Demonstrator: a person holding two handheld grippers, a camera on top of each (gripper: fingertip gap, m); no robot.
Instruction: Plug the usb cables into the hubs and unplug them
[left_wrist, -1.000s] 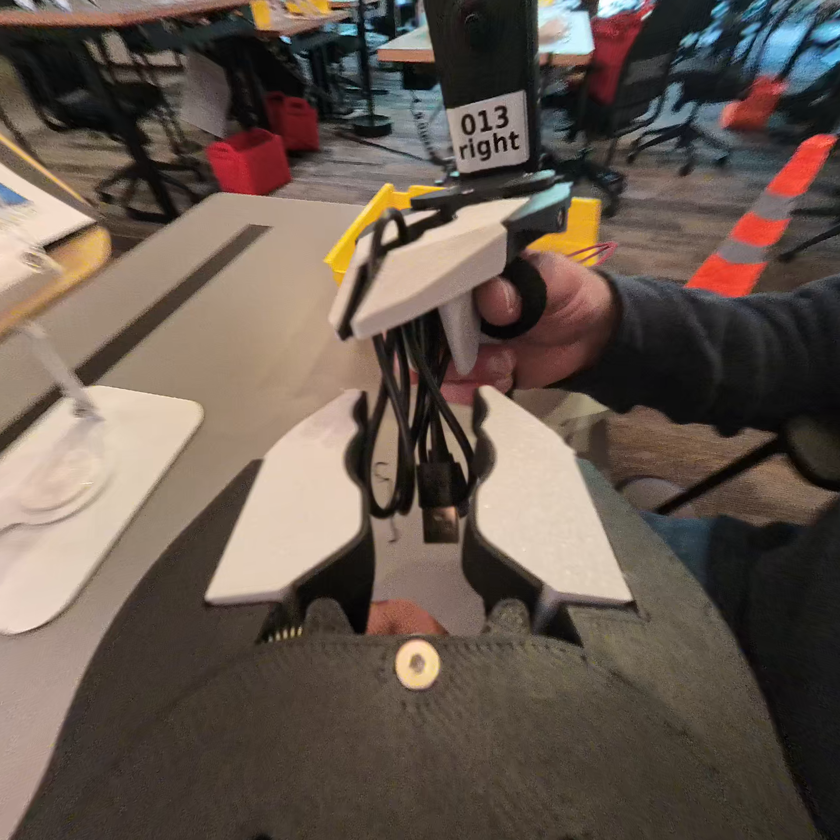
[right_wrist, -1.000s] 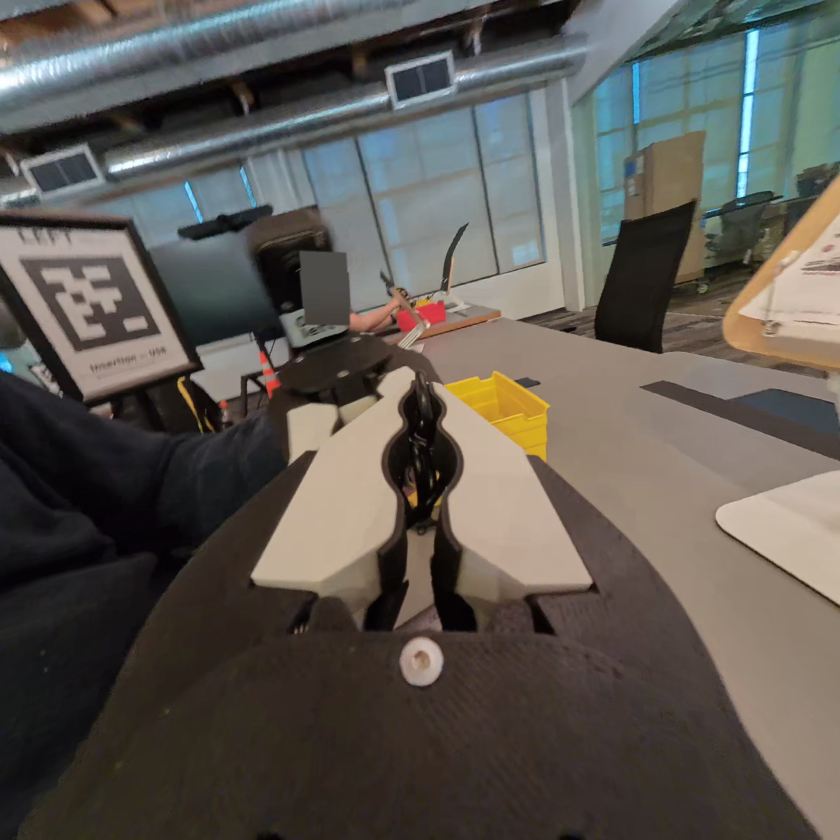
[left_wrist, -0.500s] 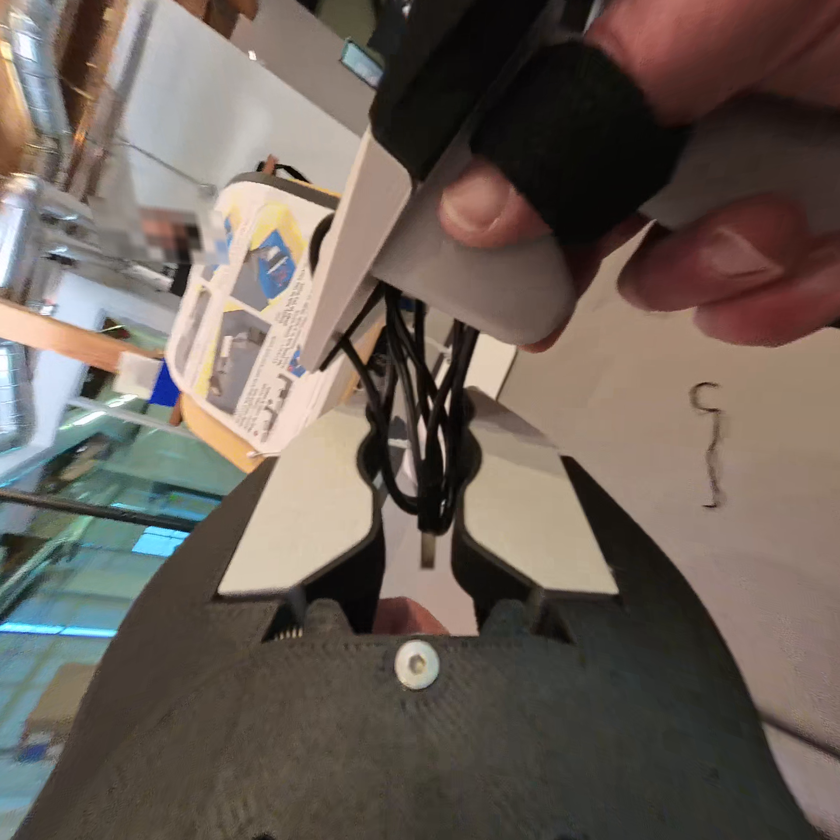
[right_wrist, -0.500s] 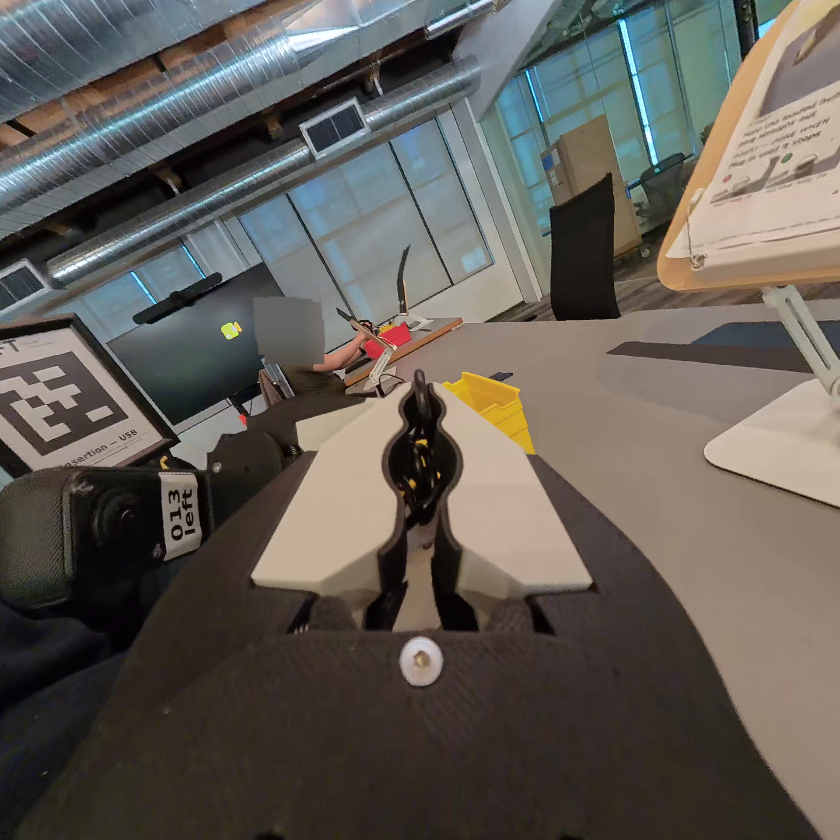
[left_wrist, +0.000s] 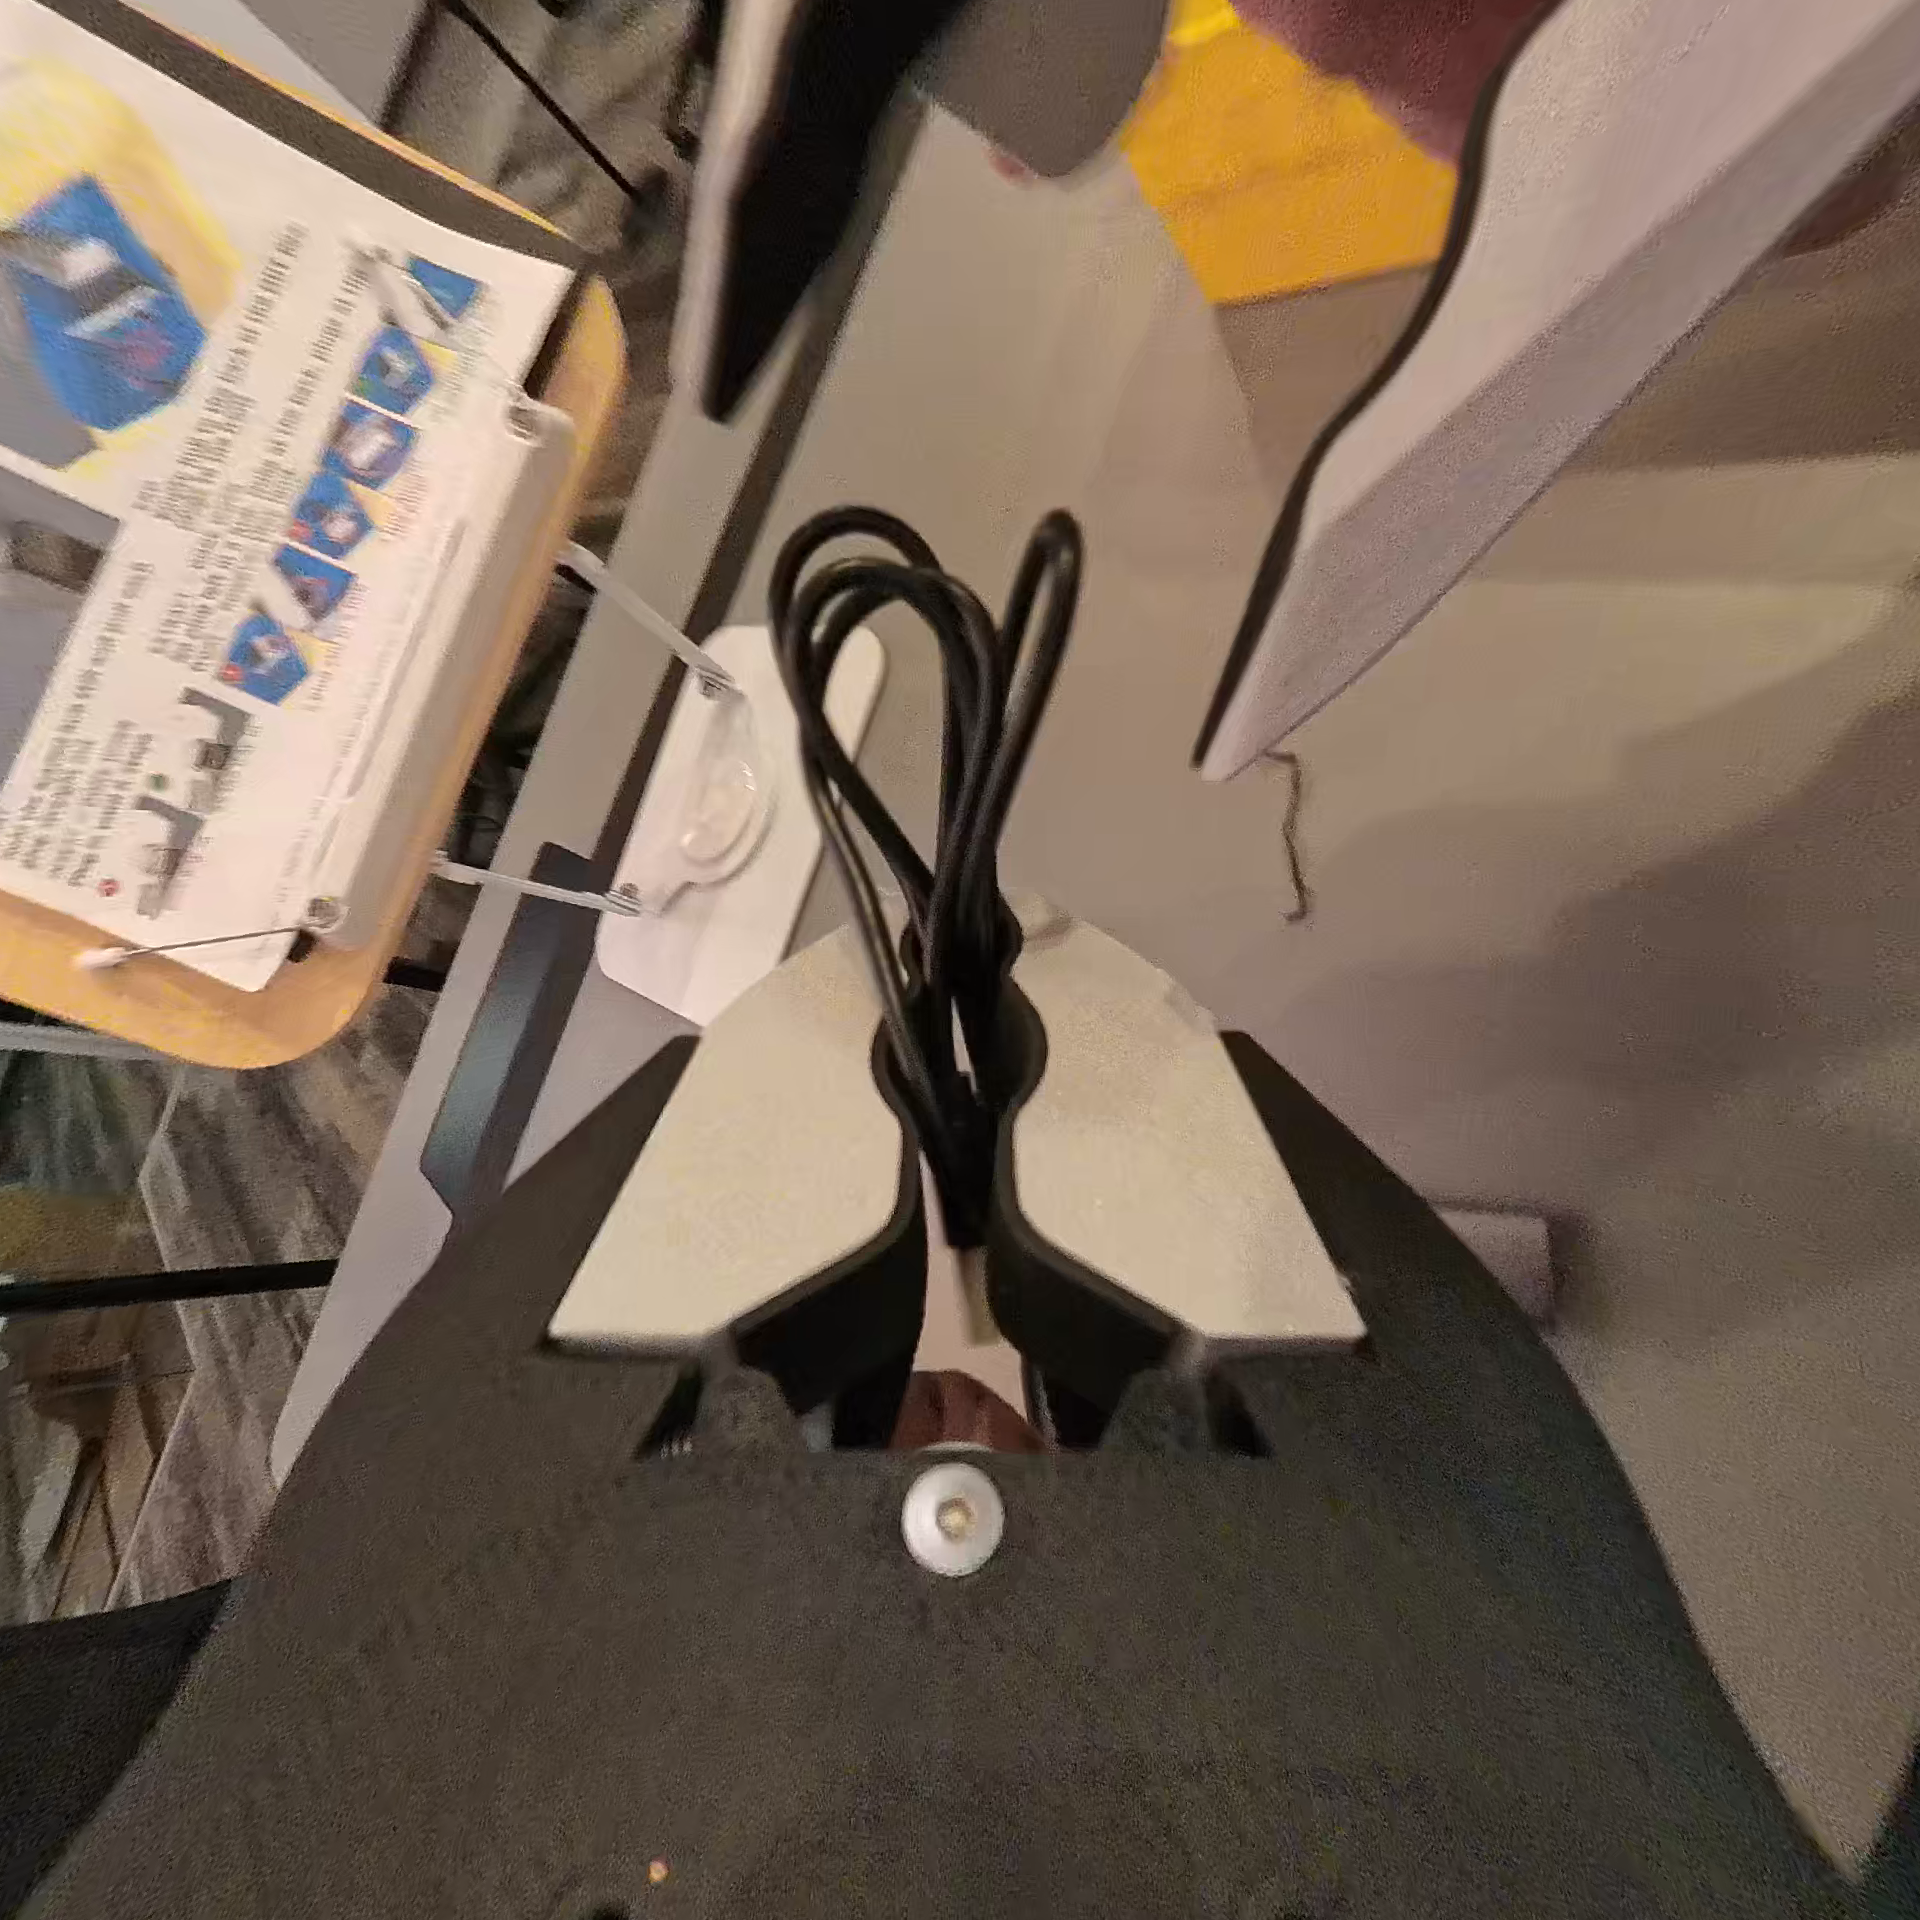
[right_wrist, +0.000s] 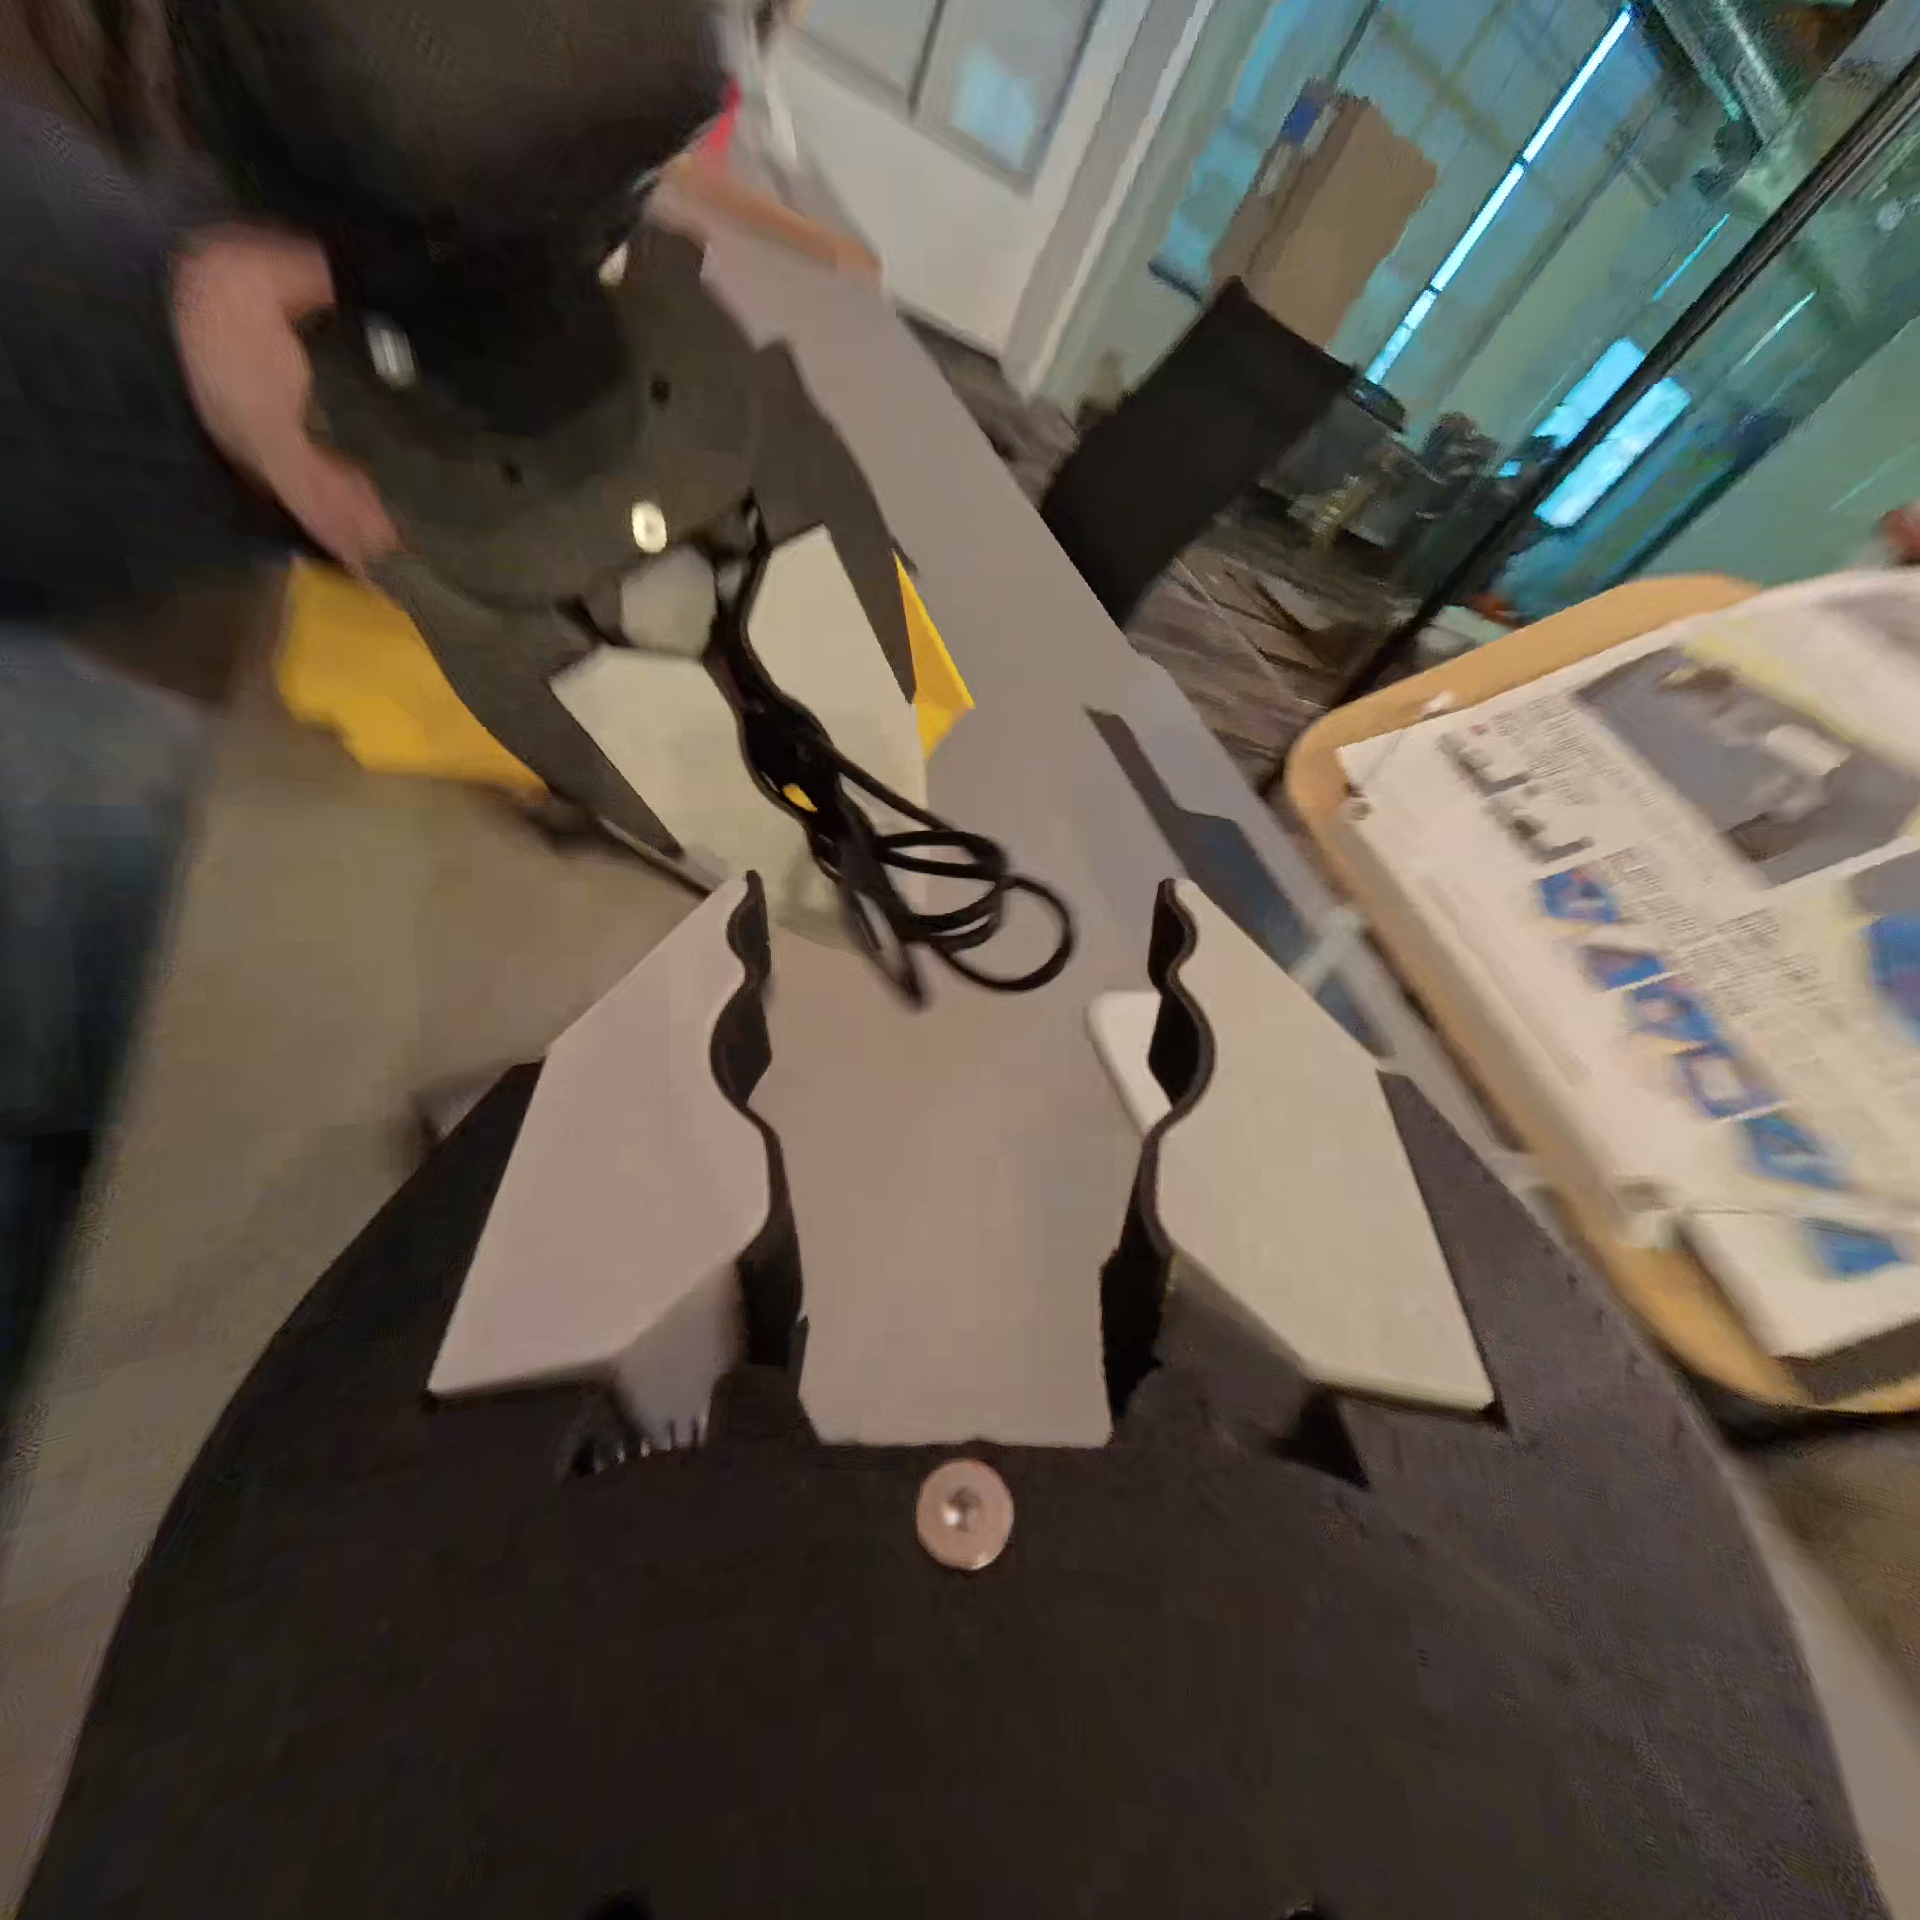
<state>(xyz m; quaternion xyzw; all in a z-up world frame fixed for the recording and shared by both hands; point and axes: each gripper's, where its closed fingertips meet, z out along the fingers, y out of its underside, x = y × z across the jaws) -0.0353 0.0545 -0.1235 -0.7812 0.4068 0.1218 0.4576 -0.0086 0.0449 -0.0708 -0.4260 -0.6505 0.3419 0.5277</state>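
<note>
A bundled black USB cable is clamped between the fingers of my left gripper, with its loops sticking out past the fingertips and a plug end sitting back between the pads. My right gripper is open and empty. It faces the left gripper, which holds the cable above the grey table. In the left wrist view the right gripper's spread fingers show close above the cable. No hub is in view.
A wooden clipboard with a printed sheet stands on a white base at the table's edge; it also shows in the right wrist view. A yellow bin sits behind the left gripper. A small dark wire tie lies on the table.
The right gripper has let go of the cable bundle and opened wide. The left gripper has shut on the bundle and now holds it alone. Both grippers have tilted down toward the table.
</note>
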